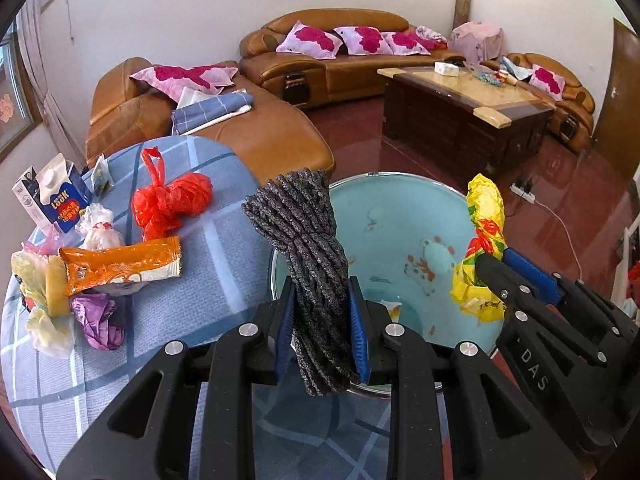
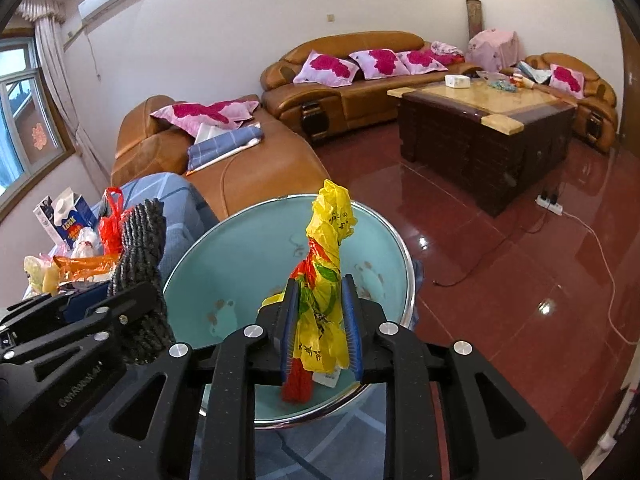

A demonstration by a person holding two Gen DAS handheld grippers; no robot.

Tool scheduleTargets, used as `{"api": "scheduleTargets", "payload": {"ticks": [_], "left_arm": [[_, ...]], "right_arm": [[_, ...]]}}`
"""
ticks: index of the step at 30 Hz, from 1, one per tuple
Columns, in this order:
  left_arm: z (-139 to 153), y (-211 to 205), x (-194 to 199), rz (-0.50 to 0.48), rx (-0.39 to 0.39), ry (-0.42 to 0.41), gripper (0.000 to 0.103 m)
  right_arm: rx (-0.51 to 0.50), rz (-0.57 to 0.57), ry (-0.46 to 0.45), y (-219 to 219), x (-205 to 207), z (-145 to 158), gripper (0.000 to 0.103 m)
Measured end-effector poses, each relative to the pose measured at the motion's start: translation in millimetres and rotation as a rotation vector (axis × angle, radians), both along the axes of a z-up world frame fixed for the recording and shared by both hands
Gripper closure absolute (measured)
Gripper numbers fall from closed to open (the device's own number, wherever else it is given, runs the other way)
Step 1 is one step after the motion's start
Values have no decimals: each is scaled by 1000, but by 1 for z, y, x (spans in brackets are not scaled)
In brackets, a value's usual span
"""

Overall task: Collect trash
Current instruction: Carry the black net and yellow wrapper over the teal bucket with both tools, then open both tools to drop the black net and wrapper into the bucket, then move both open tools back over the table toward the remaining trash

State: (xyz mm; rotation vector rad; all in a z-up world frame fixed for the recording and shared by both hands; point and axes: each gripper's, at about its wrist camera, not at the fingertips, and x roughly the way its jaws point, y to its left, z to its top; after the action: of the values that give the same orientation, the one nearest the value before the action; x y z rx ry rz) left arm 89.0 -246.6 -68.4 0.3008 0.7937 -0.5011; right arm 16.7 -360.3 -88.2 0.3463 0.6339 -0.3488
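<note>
Left gripper (image 1: 322, 320), bottom centre of the left wrist view, is clamped on a grey knitted cloth (image 1: 308, 248): blue pads press both sides, the cloth sticks up past the fingertips toward frame centre and a short end hangs below the jaws. Cloth is dark grey, ribbed, bunched into a thick roll. Right gripper (image 2: 318, 320), bottom centre of the right wrist view, is clamped on a yellow plastic bag (image 2: 324, 264): crumpled, twisted upright, red and green print, a red strip hanging below the pads. Both loads sit over the teal basin (image 1: 400, 220), metal-rimmed, fish pattern inside, centre of both views. In the left view the right gripper comes in from the right edge with the yellow bag above the basin's right rim. Left of the basin, on a blue checked tablecloth (image 1: 192, 280): red plastic bag (image 1: 168, 200), orange snack wrapper (image 1: 120, 264), purple wrapper (image 1: 100, 320), blue carton (image 1: 60, 200), pale bags at far left. Brown sofas and a dark coffee table fill the upper frame.
</note>
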Motion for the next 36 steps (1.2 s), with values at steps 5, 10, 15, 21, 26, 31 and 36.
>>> {"api": "scheduleTargets", "payload": {"ticks": [5, 10, 15, 21, 26, 31, 36], "left_arm": [[-2, -2, 4, 10, 5, 8, 78], [1, -7, 3, 1, 5, -3, 77], [9, -11, 1, -30, -25, -11, 42], [30, 6, -3, -43, -125, -29, 18], [40, 37, 1, 17, -161, -28, 9], [46, 76, 8, 126, -143, -47, 8], [39, 105, 10, 224, -75, -69, 8]], "right_arm": [[-1, -4, -11, 0, -2, 2, 76], [6, -39, -38, -4, -8, 7, 74], [11, -142, -95, -15, -23, 15, 61], [17, -199, -135, -21, -34, 21, 42], [-10, -210, -148, -18, -36, 26, 25], [-5, -217, -156, -16, -39, 28, 21], [-64, -146, -133, 6, -28, 31, 16]]}}
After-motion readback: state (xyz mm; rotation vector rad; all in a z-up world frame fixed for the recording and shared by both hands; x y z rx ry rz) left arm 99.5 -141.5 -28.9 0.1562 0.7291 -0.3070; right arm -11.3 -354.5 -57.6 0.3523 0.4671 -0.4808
